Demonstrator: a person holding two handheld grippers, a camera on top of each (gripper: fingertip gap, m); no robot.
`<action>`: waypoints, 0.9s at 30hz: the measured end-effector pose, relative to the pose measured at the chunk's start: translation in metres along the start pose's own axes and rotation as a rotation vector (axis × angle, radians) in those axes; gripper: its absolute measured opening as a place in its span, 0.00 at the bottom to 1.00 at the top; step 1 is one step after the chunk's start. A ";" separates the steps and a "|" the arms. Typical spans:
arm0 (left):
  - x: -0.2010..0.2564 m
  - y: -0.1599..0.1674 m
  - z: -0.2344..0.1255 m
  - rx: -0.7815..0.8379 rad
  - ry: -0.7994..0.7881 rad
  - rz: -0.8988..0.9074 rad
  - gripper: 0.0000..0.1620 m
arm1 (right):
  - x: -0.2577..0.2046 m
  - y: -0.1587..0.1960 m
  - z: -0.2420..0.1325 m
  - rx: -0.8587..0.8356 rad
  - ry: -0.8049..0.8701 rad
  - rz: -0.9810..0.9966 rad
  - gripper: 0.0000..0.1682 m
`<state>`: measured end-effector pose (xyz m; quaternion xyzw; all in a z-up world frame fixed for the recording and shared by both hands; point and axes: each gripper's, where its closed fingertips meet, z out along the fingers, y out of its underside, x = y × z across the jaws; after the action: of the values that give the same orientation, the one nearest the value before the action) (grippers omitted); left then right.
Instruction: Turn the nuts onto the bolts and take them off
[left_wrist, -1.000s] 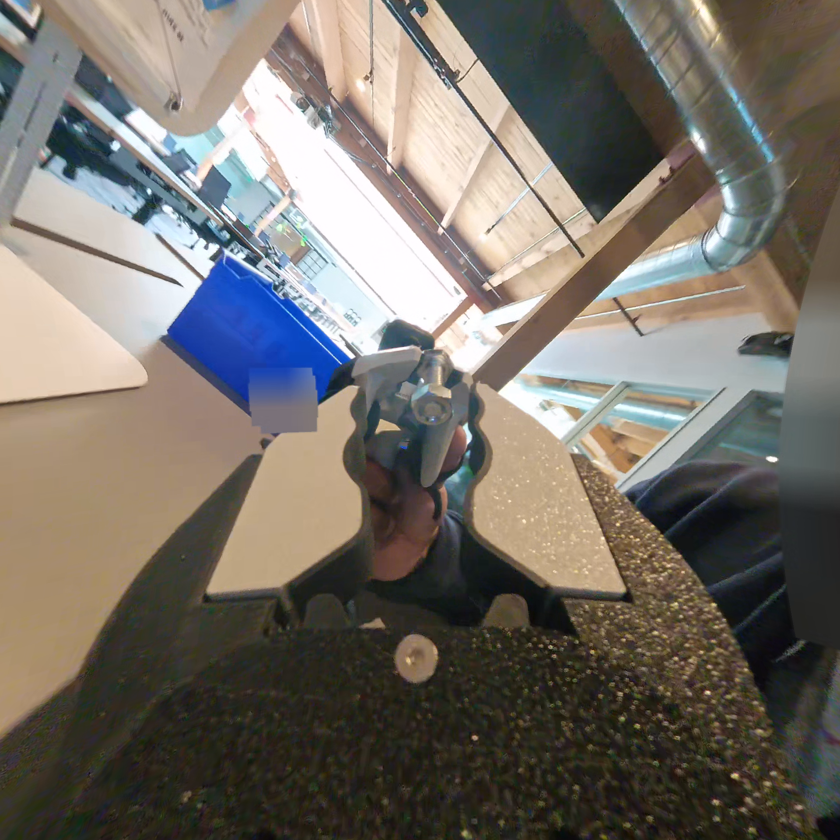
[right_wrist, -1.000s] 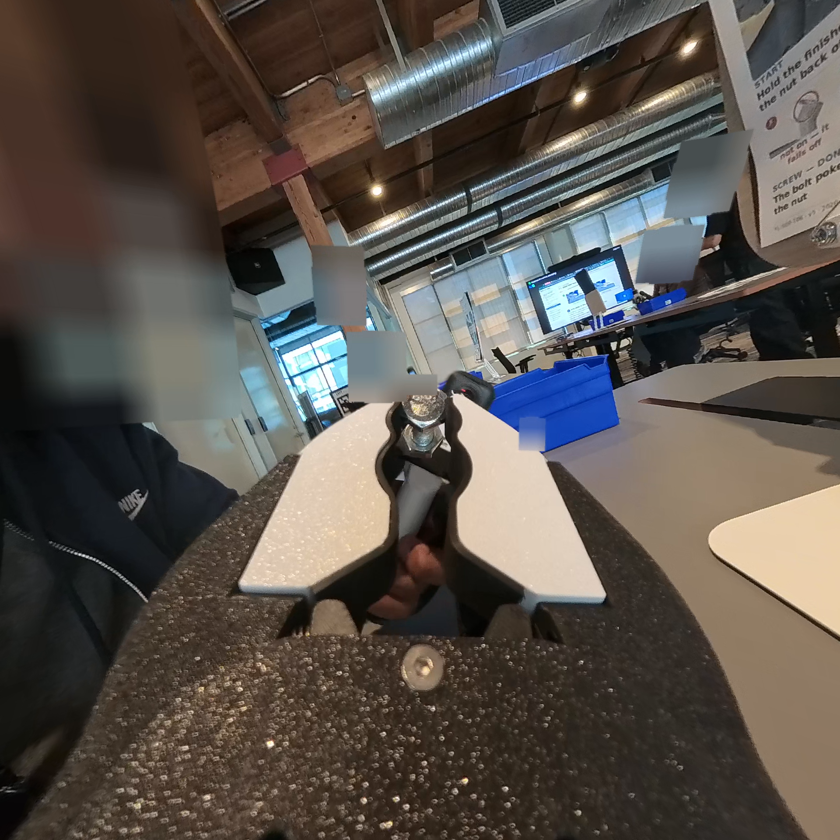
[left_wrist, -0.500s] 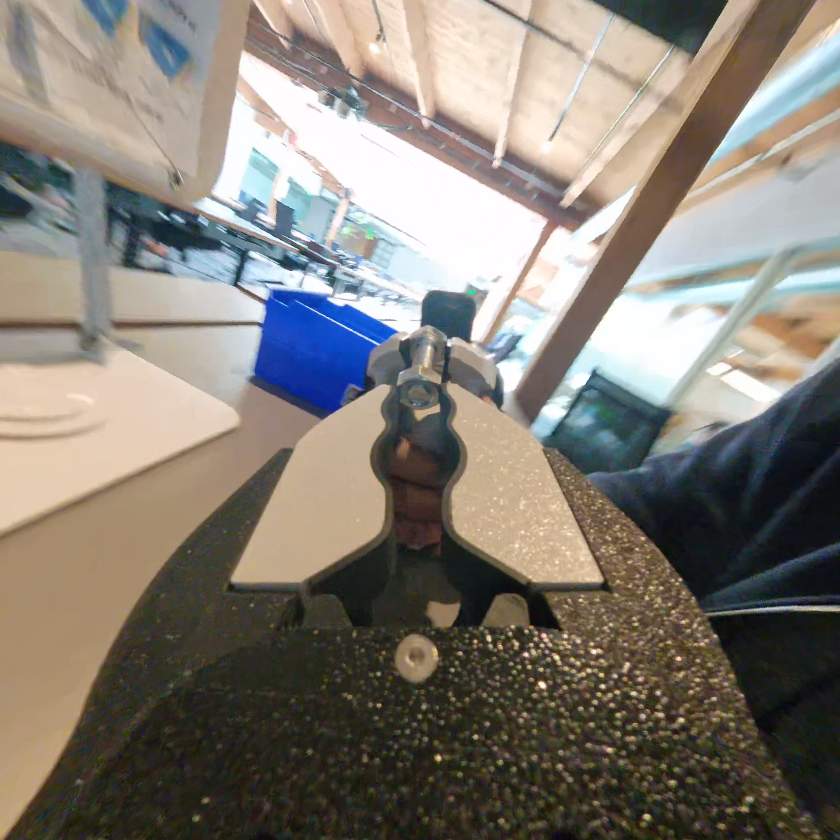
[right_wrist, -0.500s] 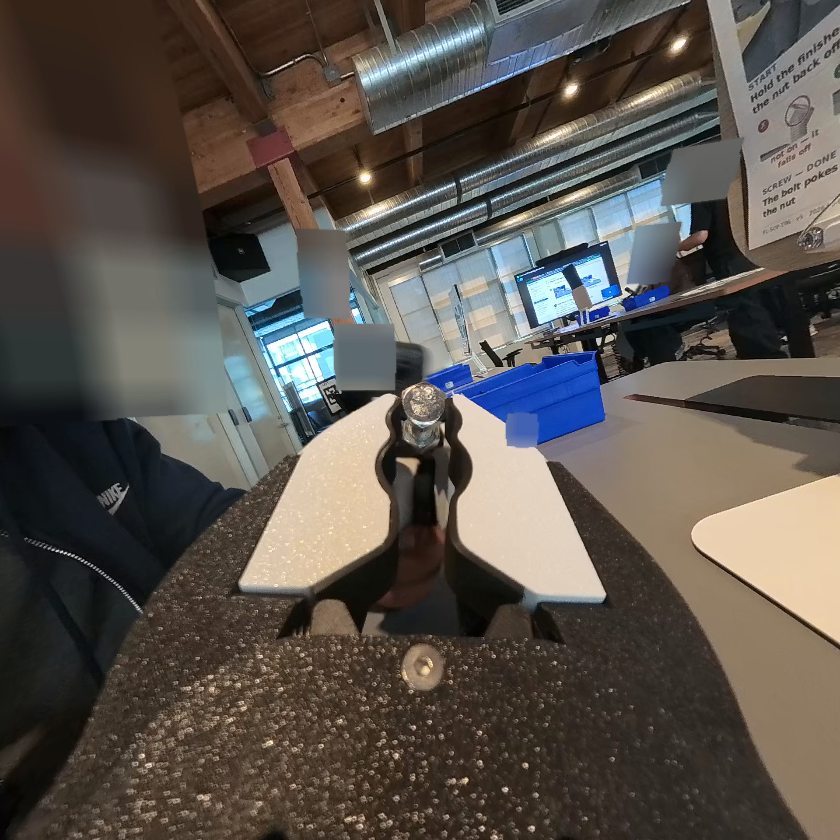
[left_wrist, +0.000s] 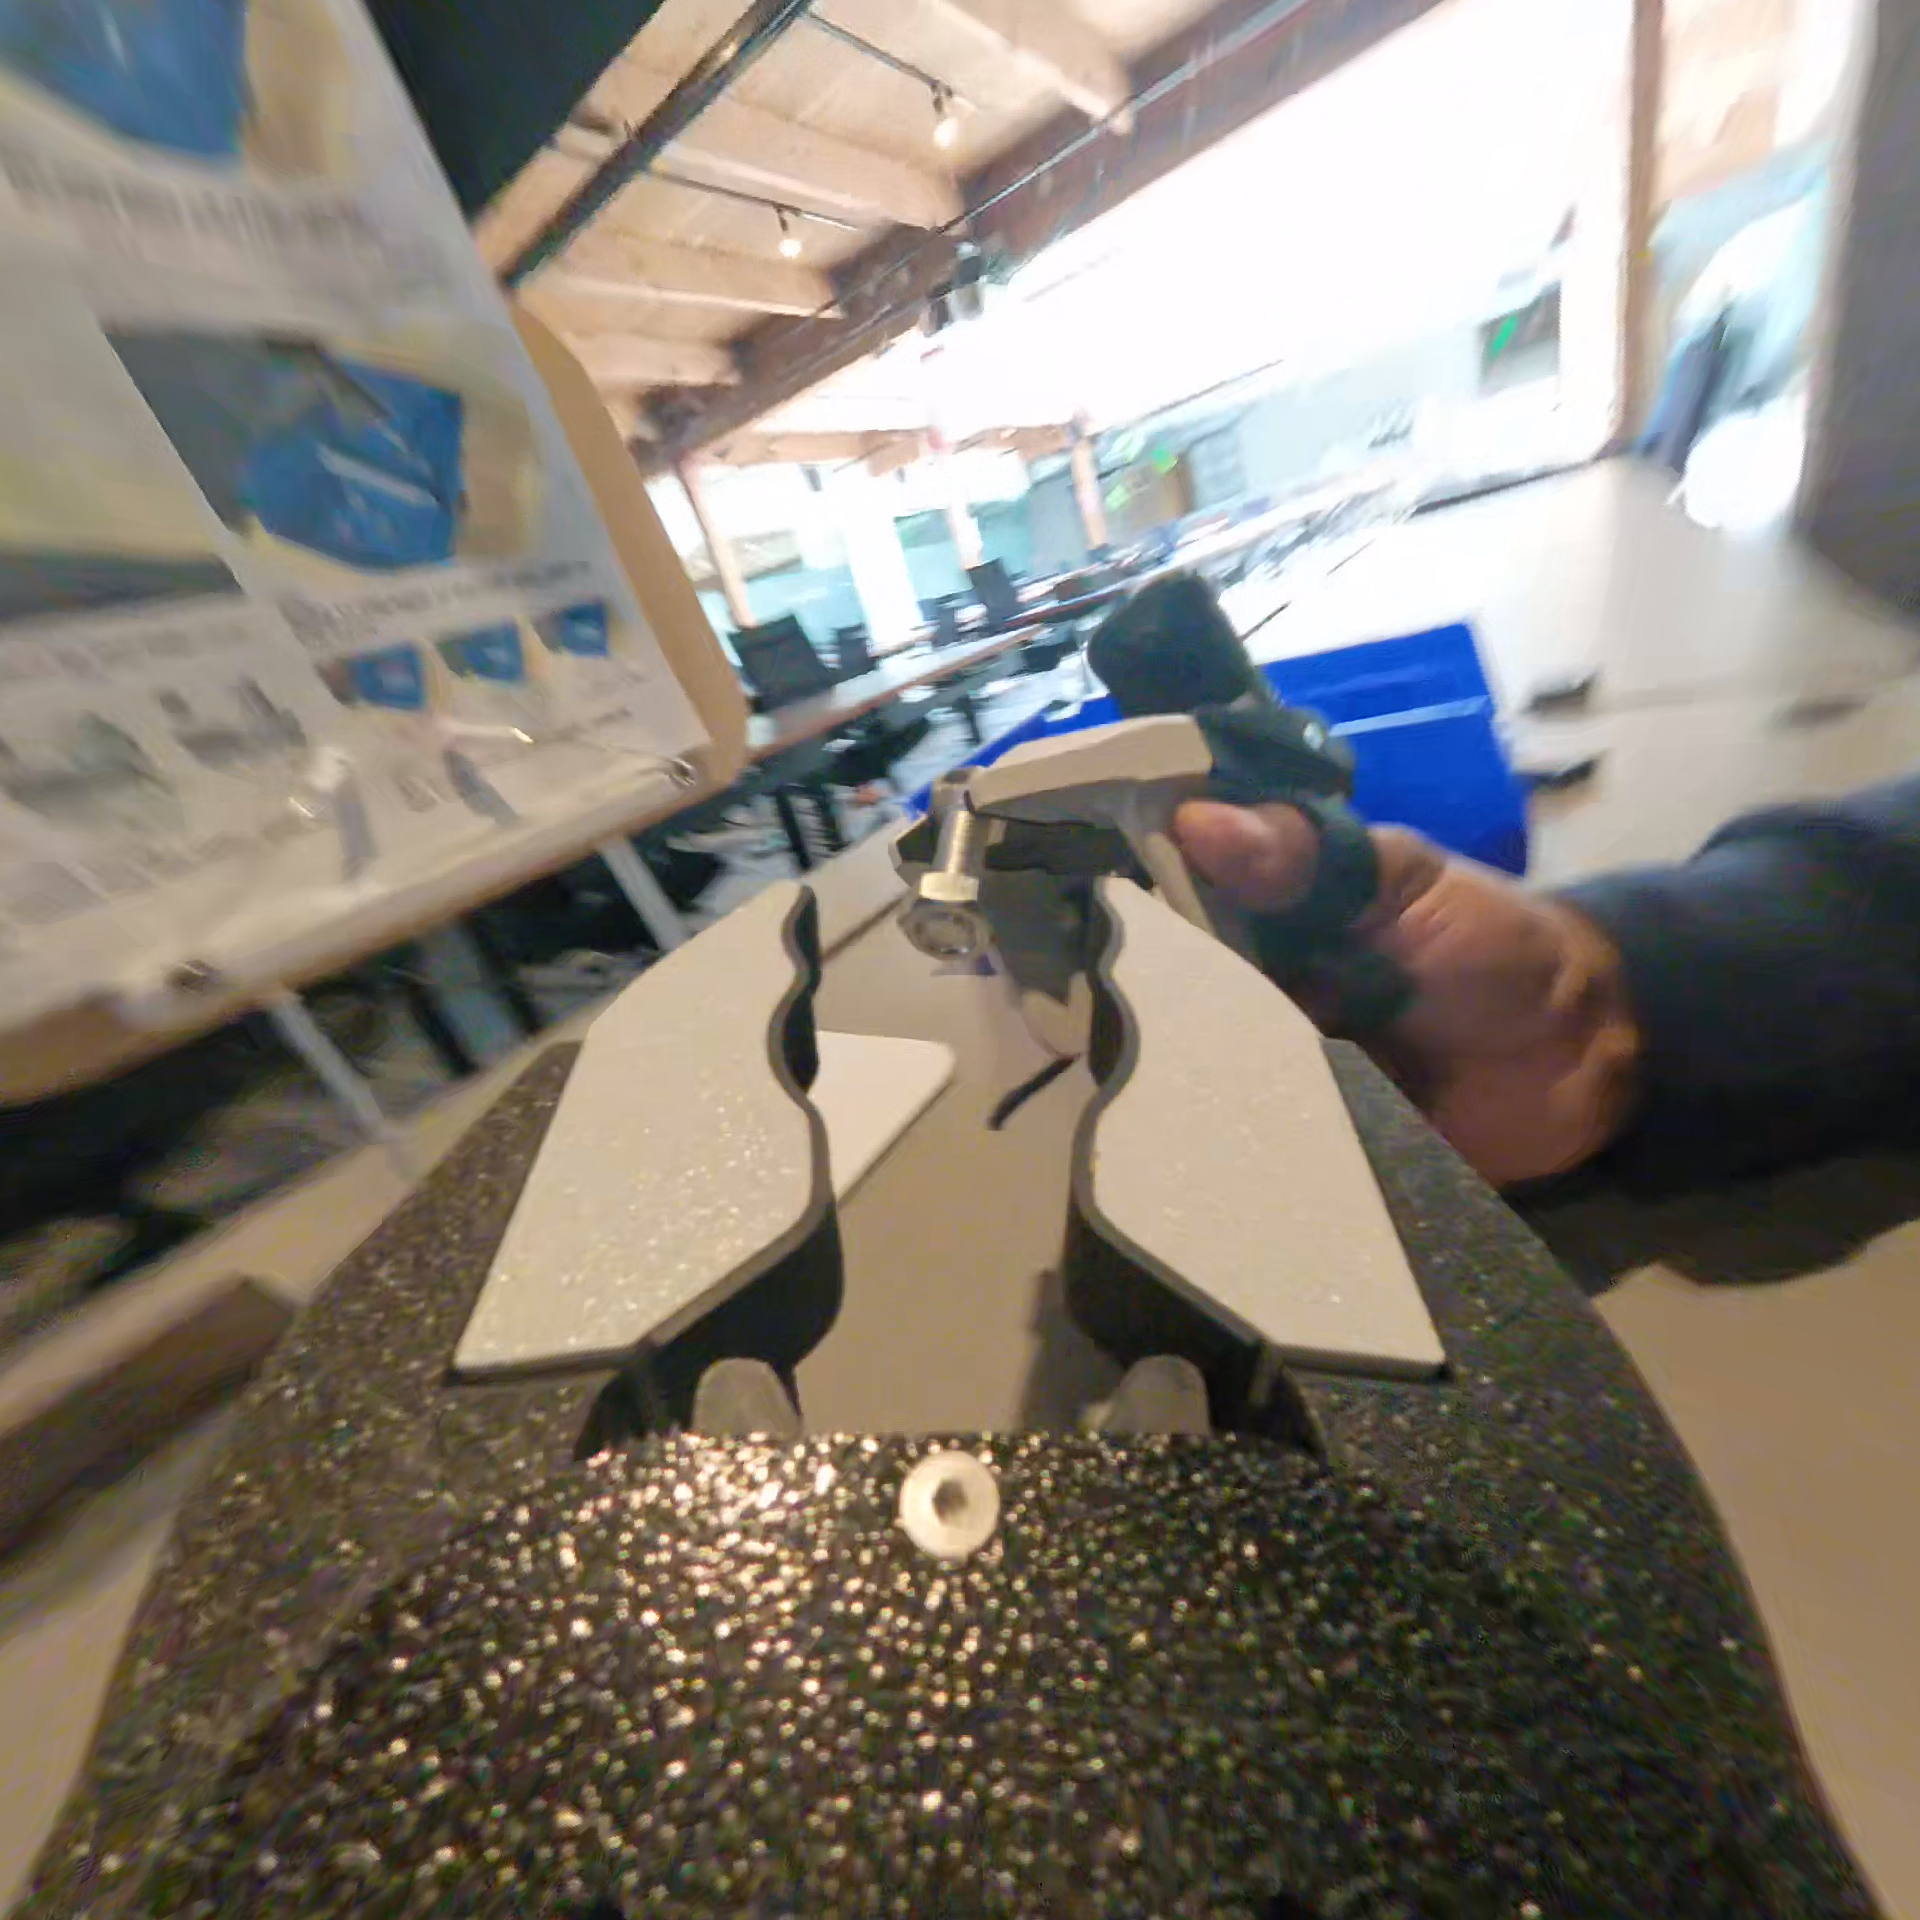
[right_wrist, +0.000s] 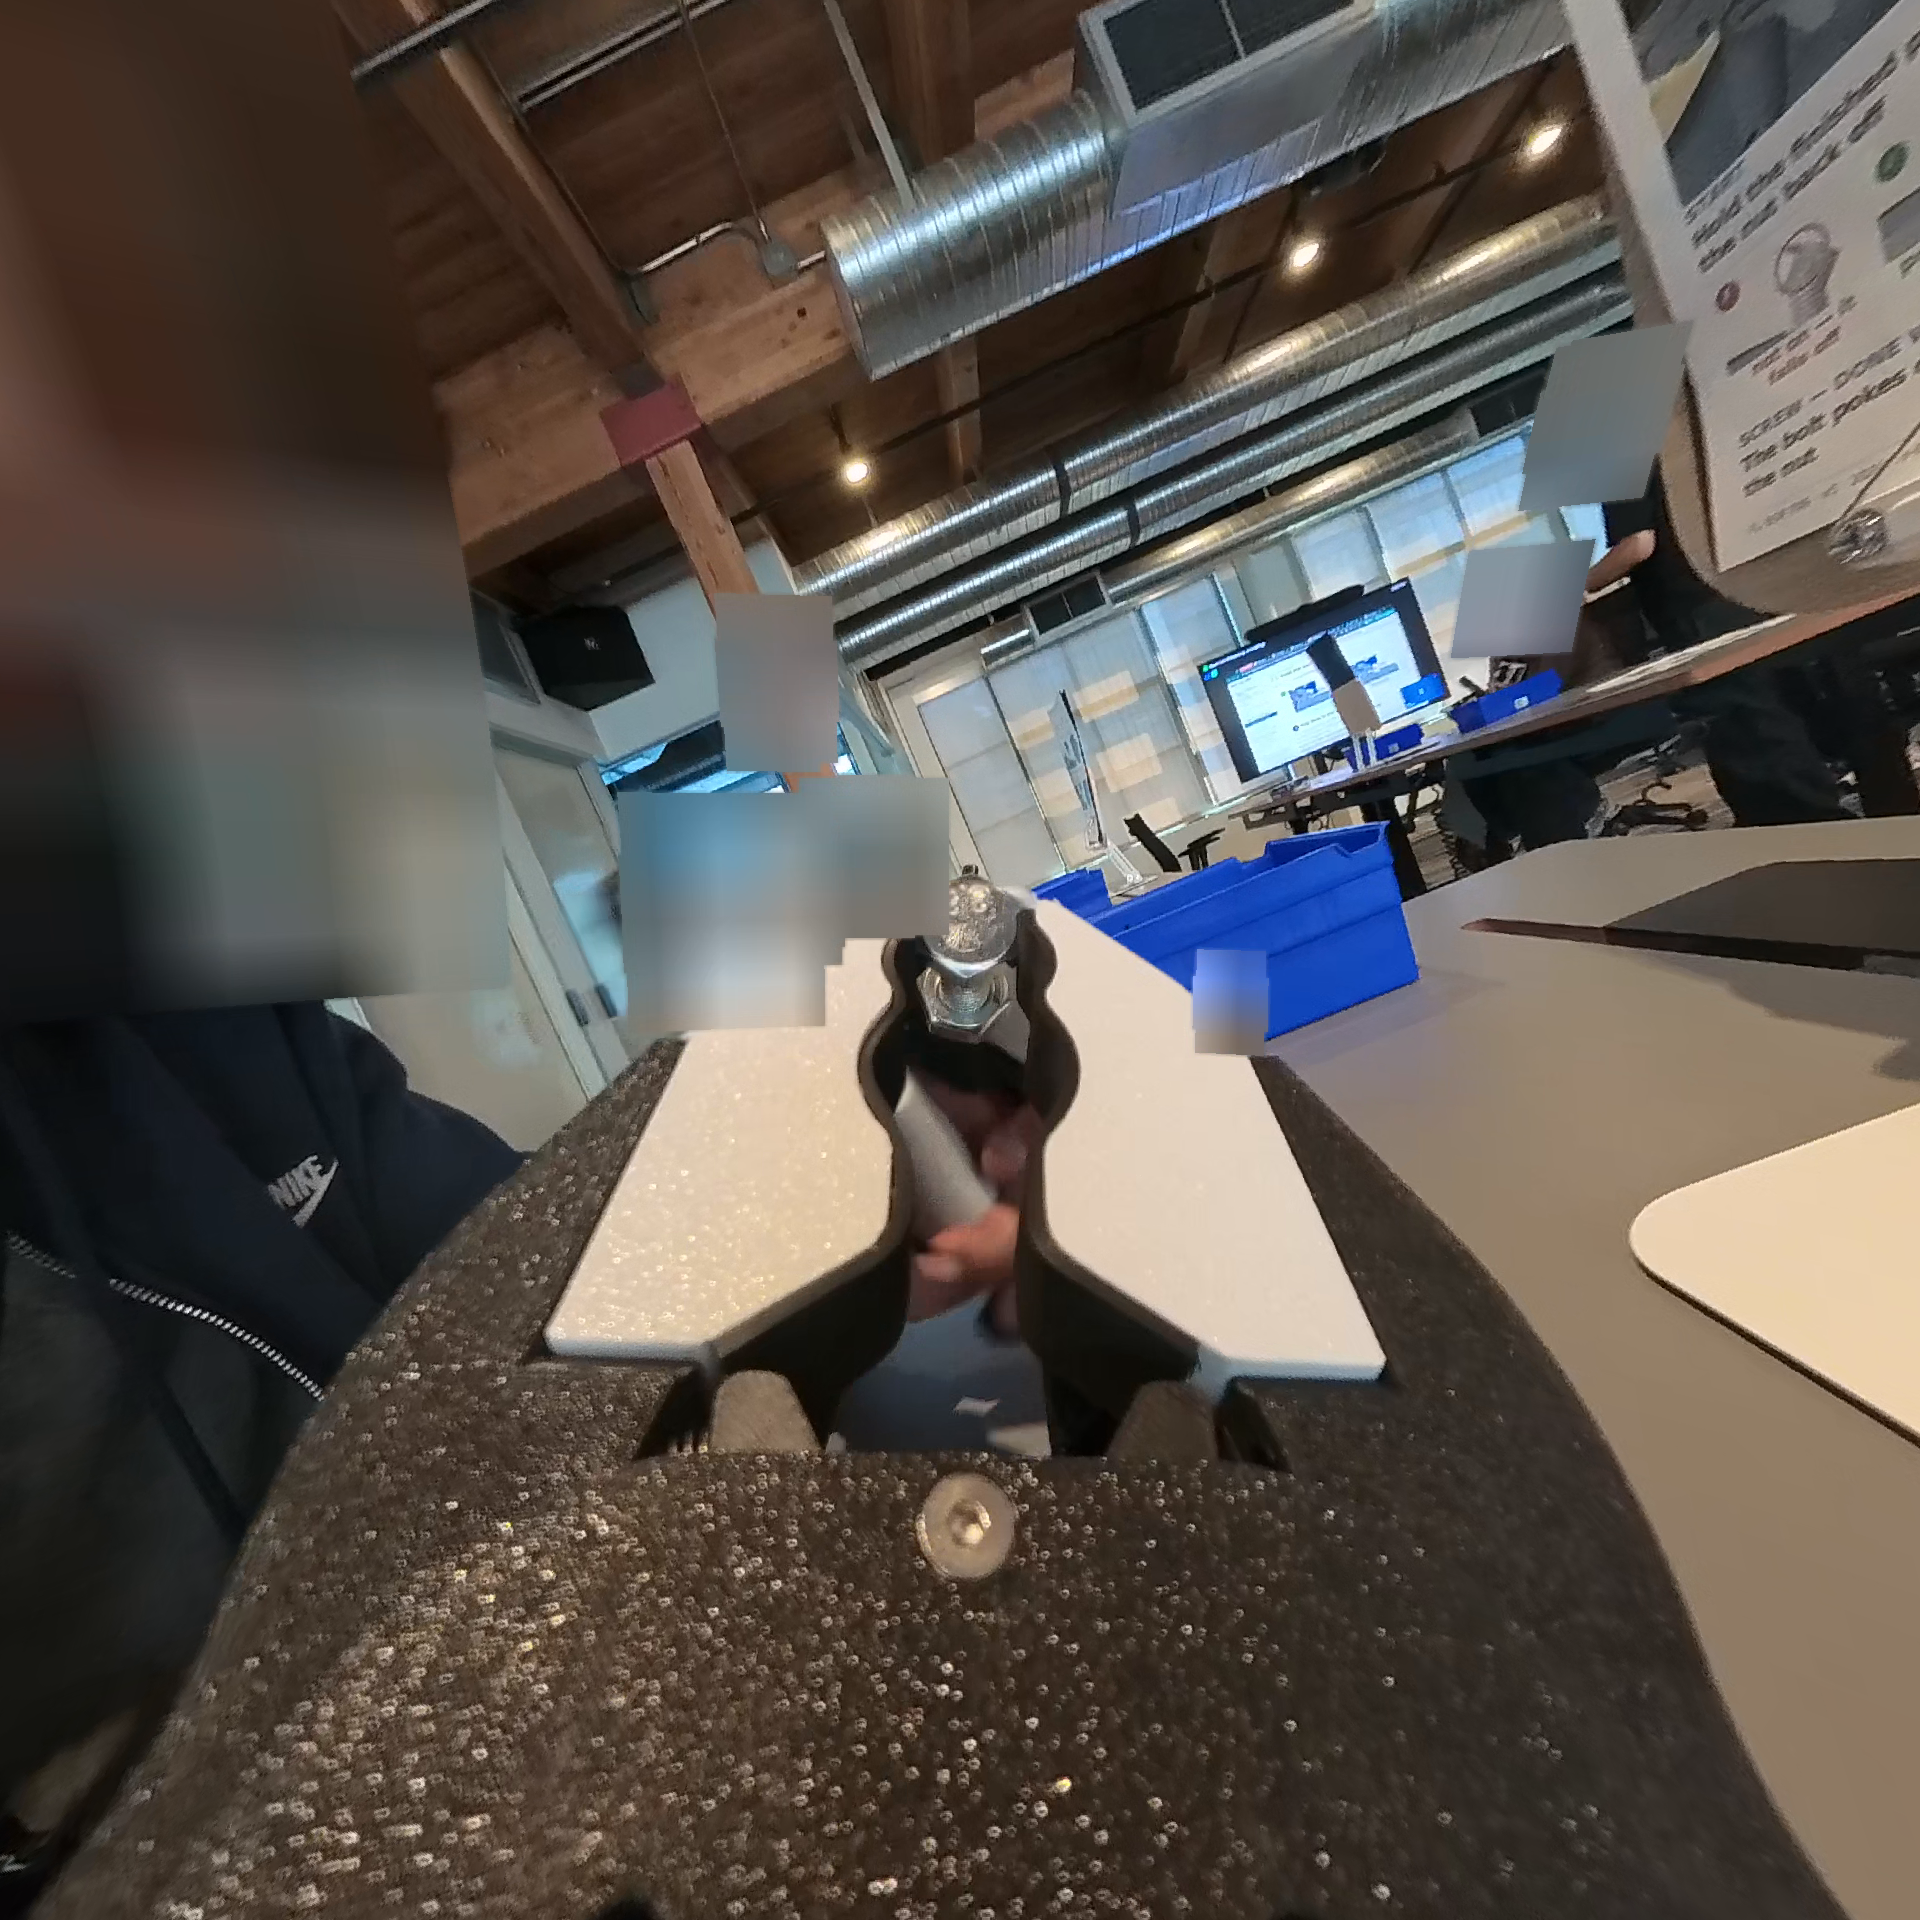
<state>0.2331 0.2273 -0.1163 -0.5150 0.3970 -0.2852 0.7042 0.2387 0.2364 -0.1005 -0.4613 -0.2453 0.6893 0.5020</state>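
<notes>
A silver bolt (left_wrist: 951, 821) with a hex nut (left_wrist: 940, 888) on it hangs from the tips of my right gripper (left_wrist: 977, 810), which reaches in from the right in the left wrist view. My left gripper (left_wrist: 951, 904) is open, its fingers (left_wrist: 675, 1122) spread to either side just short of the nut and not touching it. In the right wrist view my right gripper (right_wrist: 966, 935) is shut on the bolt (right_wrist: 971, 914), with the nut (right_wrist: 961, 1003) on the nearer part of it. The hand on the left gripper shows through the gap below.
A grey table (right_wrist: 1507, 1060) carries a white mat (right_wrist: 1787, 1268), a dark mat (right_wrist: 1766, 914) and a blue bin (right_wrist: 1278, 925). The bin (left_wrist: 1392, 727) and white mat (left_wrist: 883, 1091) also show in the left wrist view. An instruction board (left_wrist: 312, 520) stands at the left there. A dark sleeve (left_wrist: 1714, 987) is at the right.
My left gripper was shut on the nut and has opened and let go of it, swinging round to the side. My right gripper still holds the bolt.
</notes>
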 end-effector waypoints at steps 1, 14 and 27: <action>0.000 0.001 0.001 0.004 0.036 -0.126 0.32 | 0.000 -0.001 0.000 0.002 0.002 -0.002 0.10; -0.005 0.009 0.001 0.109 0.334 -1.172 0.25 | 0.002 0.001 -0.001 -0.015 0.015 -0.021 0.10; 0.001 0.009 0.001 0.145 0.468 -1.474 0.20 | 0.003 0.008 0.002 -0.070 0.034 -0.077 0.10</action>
<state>0.2343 0.2293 -0.1256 -0.5252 0.0707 -0.8064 0.2625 0.2331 0.2360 -0.1071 -0.4805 -0.2783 0.6524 0.5158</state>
